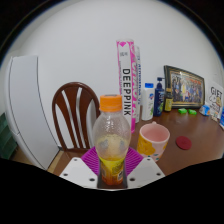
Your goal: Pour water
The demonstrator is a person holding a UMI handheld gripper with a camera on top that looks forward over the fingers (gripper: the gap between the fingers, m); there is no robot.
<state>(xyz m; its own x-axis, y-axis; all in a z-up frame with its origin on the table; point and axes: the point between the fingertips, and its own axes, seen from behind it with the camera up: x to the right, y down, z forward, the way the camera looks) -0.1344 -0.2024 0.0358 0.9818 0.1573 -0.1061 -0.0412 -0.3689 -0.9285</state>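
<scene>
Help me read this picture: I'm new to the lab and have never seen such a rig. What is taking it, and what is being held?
A person carries hand-held tongs with a camera mounted on them, looking forward along the two fingers. The purple patches are the fingers' inner pads. The fingers are closed on a clear bottle with an orange cap and yellowish liquid inside. Just beyond it on the wooden table stands a pink cup. Farther back are a tall pink box and a white bottle; a wooden chair stands beside the table.
</scene>
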